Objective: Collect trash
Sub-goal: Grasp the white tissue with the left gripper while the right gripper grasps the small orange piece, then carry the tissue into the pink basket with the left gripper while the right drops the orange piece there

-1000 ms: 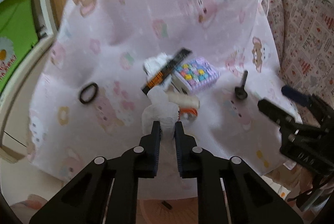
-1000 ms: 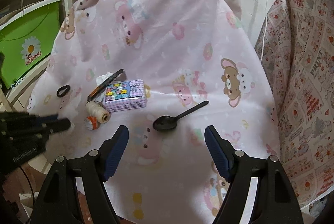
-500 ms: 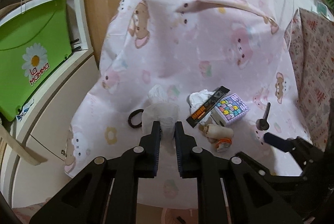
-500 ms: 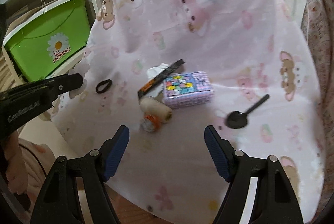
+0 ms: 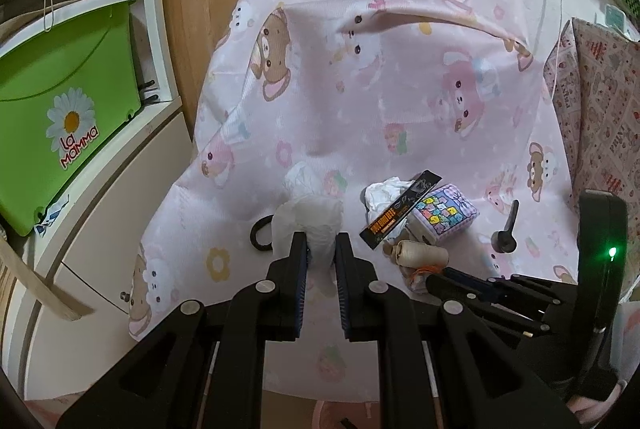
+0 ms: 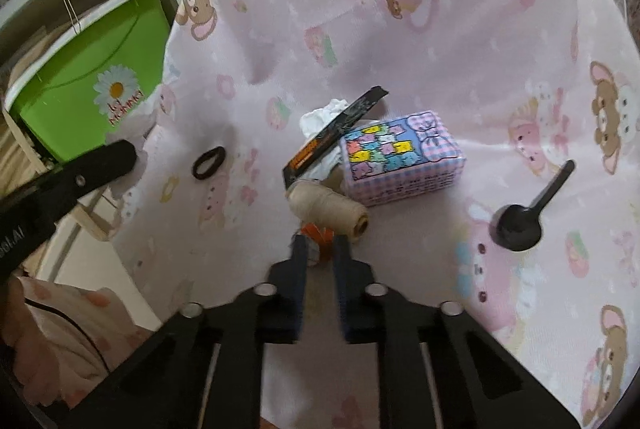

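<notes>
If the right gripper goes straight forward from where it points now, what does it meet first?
Probably the orange scrap already between the right gripper fingers, then the spool of cream twine just behind it; depth is uncertain.

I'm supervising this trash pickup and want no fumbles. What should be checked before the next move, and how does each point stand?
1. Left gripper shut on the crumpled tissue: ok.
2. Right gripper closed around the orange scrap: ok.
3. Orange scrap free of the twine spool: cannot tell, they touch.
4. Trash bin in view: not ok.
5. White wad and black wrapper still on the cloth: not ok.
</notes>
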The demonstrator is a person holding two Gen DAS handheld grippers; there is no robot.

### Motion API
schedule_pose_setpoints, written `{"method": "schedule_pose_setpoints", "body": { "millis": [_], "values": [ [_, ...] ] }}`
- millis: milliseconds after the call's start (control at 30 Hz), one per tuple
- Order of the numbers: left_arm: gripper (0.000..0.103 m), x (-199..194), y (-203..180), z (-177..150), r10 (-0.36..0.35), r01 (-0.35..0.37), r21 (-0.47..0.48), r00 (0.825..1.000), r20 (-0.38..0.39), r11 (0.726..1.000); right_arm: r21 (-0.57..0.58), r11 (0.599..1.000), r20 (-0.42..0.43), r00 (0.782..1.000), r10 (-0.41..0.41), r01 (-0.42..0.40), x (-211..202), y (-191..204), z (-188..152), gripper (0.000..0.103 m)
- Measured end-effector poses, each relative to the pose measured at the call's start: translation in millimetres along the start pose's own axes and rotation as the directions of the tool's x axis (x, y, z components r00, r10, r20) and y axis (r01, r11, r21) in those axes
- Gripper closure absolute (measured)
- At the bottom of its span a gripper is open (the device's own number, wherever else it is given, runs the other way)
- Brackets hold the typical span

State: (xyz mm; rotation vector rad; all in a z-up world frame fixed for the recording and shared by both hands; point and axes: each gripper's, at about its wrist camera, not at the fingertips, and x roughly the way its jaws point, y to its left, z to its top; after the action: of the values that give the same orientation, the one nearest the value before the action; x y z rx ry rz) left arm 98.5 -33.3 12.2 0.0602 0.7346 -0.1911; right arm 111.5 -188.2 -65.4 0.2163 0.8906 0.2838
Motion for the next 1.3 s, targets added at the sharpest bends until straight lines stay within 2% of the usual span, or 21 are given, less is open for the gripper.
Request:
{"method": "schedule_pose_setpoints", "body": {
  "millis": [100,467,800,933,1133,1300],
  "values": [
    [0.090,-1,1,0,0.001,-0.001,-0.001,1.000,0.003,1.000,-0.004,1.000,-0.002,1.000,0.019,-0.019,-2,1,1,0.097],
    [0.090,-10,5,-1,-0.009,0.010,-0.014,1.000,0.017,1.000,-0.062,0.998,0.066,0.998,0.004,0.000,-49,5,-6,0.097],
    [0.090,-37,-8,-9,-0.069,0.069,0.018,0.996,0.047,0.997,-0.104,0.994,0.137,0.990,-0.016,0.030,-96,7,-15,0.097],
    [0.090,-47,-8,-21,-0.099,0.099,0.001,0.995,0.021,0.995,-0.122,0.991,0.160,0.987,-0.025,0.045,-118,13,-19,0.097],
    [0.090,-54,-19,-37,-0.115,0.117,0.033,0.992,-0.051,0.993,-0.102,0.994,0.158,0.987,-0.016,0.033,-145,15,-34,0.097],
    [0.090,-54,-32,-48,-0.152,0.161,0.066,0.980,-0.125,0.985,-0.098,0.995,0.137,0.990,-0.017,0.031,-155,15,-47,0.097]
  ]
}}
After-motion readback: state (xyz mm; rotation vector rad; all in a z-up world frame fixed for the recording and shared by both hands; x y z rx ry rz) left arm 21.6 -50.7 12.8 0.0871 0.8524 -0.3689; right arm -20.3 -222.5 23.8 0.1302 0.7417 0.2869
